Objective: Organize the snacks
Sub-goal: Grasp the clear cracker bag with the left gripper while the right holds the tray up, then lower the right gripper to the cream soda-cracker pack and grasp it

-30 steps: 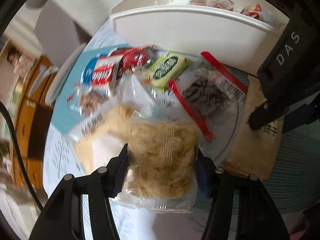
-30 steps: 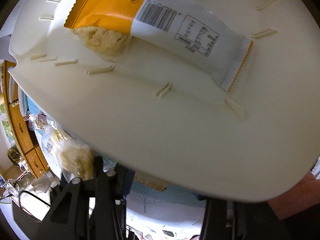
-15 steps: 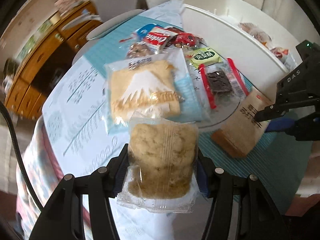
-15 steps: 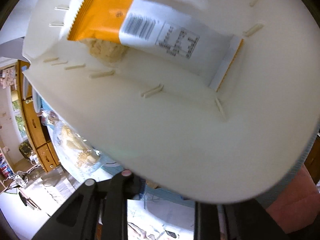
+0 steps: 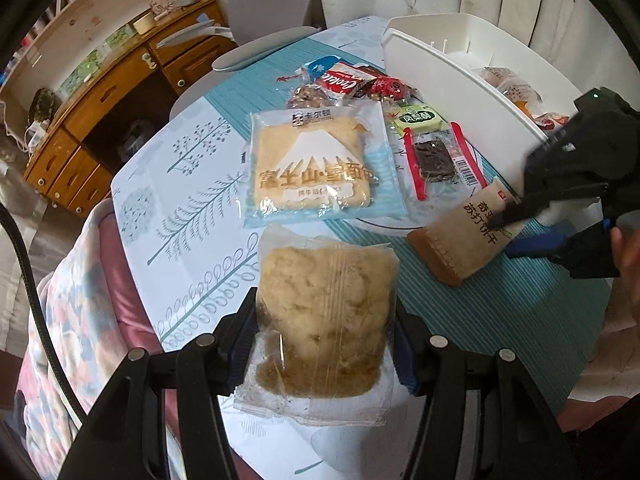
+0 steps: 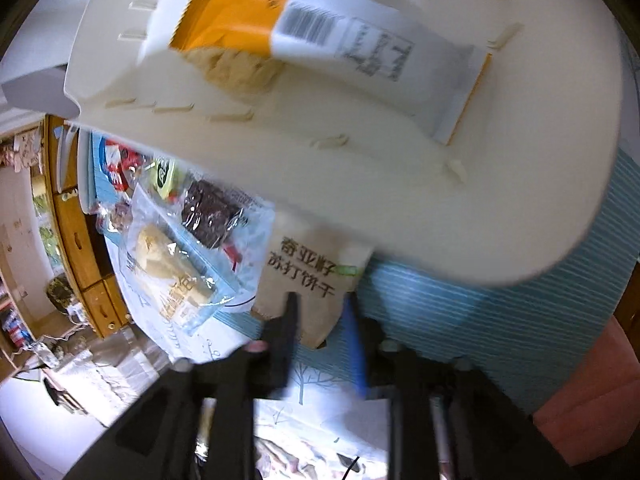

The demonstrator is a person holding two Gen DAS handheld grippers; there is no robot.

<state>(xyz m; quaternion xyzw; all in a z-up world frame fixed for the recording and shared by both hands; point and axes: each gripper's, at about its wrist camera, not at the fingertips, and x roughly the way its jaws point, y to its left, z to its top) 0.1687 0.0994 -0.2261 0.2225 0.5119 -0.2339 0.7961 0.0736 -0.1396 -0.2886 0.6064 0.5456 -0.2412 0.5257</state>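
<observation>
My left gripper is shut on a clear pack of crumbly golden pastry, held above the table's near edge. A white organiser bin stands at the back right and holds several snacks, among them an orange and white packet. My right gripper is open, its fingers on either side of a brown cracker packet that lies beside the bin; that packet also shows in the left wrist view. Loose snacks lie on the table: a big bread pack, a red-edged brownie pack, a green packet.
The table has a white and teal cloth and a teal striped mat. A red cookie pack and small wrapped sweets lie at the back. A wooden cabinet stands off to the left. A pink cushion lies beyond the table's edge.
My left gripper has pulled back and up with the pastry pack. My right gripper has dropped from over the bin to the brown cracker packet and narrowed around it.
</observation>
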